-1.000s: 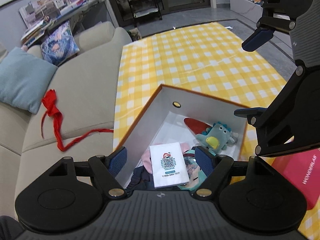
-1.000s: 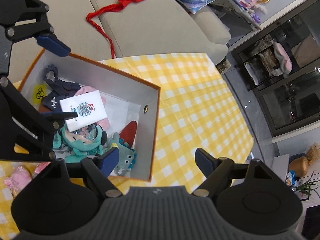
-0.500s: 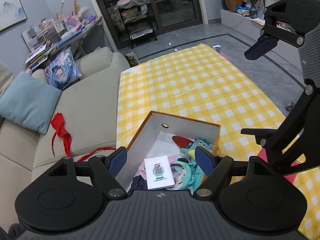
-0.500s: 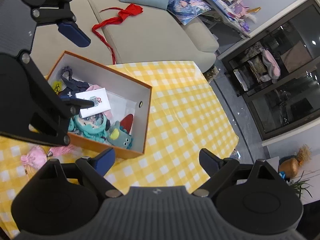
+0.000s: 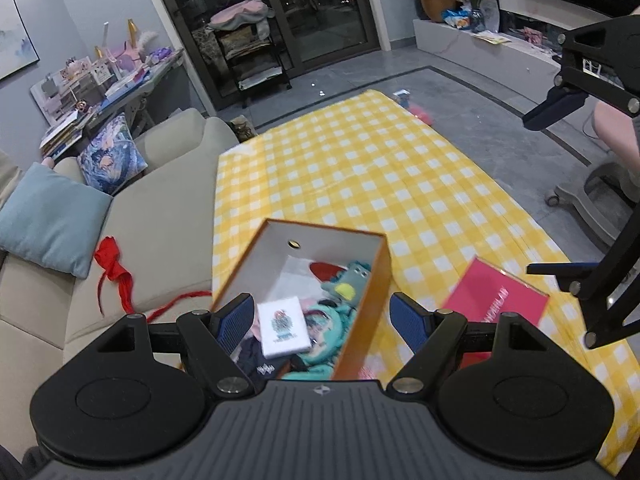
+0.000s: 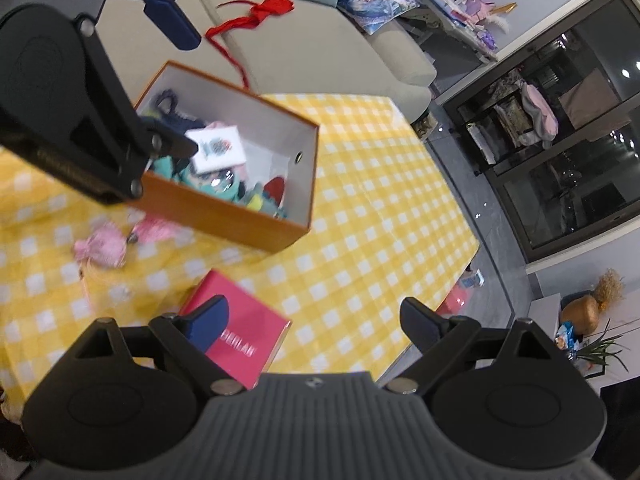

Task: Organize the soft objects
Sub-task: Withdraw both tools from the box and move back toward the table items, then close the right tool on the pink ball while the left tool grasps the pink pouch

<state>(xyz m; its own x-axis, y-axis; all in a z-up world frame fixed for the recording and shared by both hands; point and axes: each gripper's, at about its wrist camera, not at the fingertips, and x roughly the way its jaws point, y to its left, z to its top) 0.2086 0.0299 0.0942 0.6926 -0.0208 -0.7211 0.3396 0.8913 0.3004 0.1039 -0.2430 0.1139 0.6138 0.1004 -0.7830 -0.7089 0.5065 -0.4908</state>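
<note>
A: Left gripper [image 5: 322, 318]: jaws spread wide, nothing between the pads. Pulled up and back since a second ago; the orange box [image 5: 362, 344] looms smaller below than before.

B: Right gripper [image 6: 314, 322]: likewise spread, a shade wider than a second ago, empty. Also withdrawn from the box; now hanging over a pink card box [image 6: 240, 340] at its 7 o'clock.

A: Contents of the orange box: teal dinosaur plush [image 5: 347, 280], teal doll [image 5: 326, 326], dark cloth [image 5: 256, 358], white packet with a code [image 5: 283, 327] lying on top.

B: Reading: deposit apparently complete, both tools free for the next pick. Outstanding: pink soft item [image 6: 102, 246] on the cloth at 9 o'clock of the right view, just beside the orange box; red ribbon [image 5: 116, 272] on the sofa [image 5: 160, 216] at 9 o'clock of the left view.

A: Surface: yellow-checked tablecloth [image 5: 360, 168], otherwise mostly bare. Room: glass doors at 12 o'clock, cushions on the sofa, cluttered shelf beyond.
</note>
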